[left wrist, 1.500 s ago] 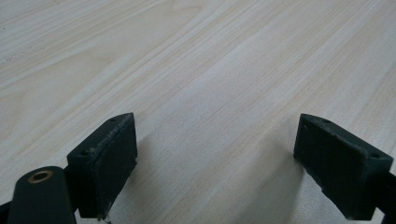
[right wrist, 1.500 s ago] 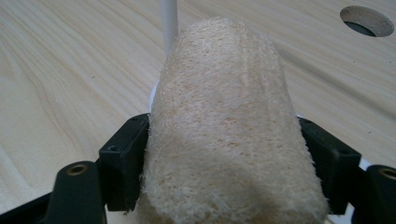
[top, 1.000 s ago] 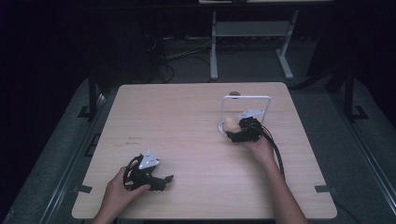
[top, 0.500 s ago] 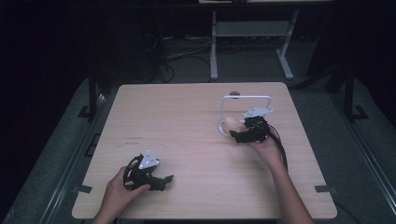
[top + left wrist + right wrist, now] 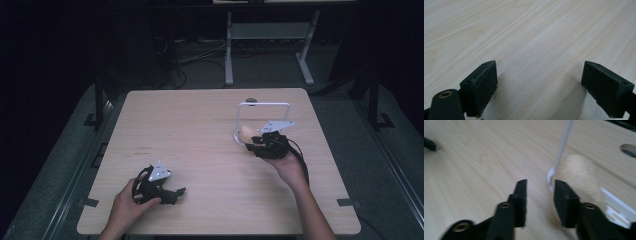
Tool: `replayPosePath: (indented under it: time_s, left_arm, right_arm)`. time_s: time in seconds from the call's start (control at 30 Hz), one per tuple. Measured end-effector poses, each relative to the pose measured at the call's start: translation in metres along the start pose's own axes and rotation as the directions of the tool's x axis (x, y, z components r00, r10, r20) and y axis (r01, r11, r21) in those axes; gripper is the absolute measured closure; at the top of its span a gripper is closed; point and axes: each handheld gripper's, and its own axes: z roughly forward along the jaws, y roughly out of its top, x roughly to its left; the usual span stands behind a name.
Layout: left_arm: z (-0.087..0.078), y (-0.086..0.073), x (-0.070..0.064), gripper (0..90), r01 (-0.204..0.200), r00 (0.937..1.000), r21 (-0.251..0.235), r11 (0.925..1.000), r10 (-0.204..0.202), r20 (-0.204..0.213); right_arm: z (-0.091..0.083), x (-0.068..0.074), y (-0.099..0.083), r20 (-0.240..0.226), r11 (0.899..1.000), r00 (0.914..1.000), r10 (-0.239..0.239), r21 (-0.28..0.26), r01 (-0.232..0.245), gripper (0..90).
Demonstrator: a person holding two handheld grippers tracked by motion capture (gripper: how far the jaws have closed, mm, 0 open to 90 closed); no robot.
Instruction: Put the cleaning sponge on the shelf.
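Pulls the right gripper [image 5: 254,143] back a little from where it sat a second ago, closer in under the white wire stand [image 5: 263,104] and hard against the tan roll [image 5: 244,133] at its foot. Leaves that roll standing on the stand's base, now just off the tip of the gripper's outer jaw [image 5: 579,177] rather than between the two. Keeps those jaws a narrow gap apart with only bare wood in the slot, gripping nothing. Reads, as a judgement, like a release and a retreat, or else a re-aim for a fresh bite; cannot be settled from this. Rests the left gripper [image 5: 176,192] where it was on the table [image 5: 200,115], unmoved through the same second, jaws spread wide over plain tabletop and empty. Offers open board between the two grippers and on the right gripper's inner side. Crowds only the far side: the stand's thin upright [image 5: 564,142] rising right ahead of the jaw tips, a round hole [image 5: 629,149] in the board beyond it, the table's back edge after that.
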Motion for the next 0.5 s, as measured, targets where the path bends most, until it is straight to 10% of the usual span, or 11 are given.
replayPosePath:
  time_s: [0.17, 0.5]
  left_arm:
    - [0.0, 0.0, 0.0, 12.8, 0.001, 1.0, 0.0, 1.0, -0.001, 0.001]
    - [0.0, 0.0, 0.0, 12.8, 0.001, 1.0, 0.0, 1.0, -0.001, 0.0]
  right_arm:
    - [0.012, 0.008, -0.002, -0.075, 0.999, 0.9968, -0.028, 0.039, 0.031, 89.8]
    - [0.033, 0.01, -0.013, -0.093, 0.993, 0.9954, -0.021, 0.116, 0.032, 89.9]
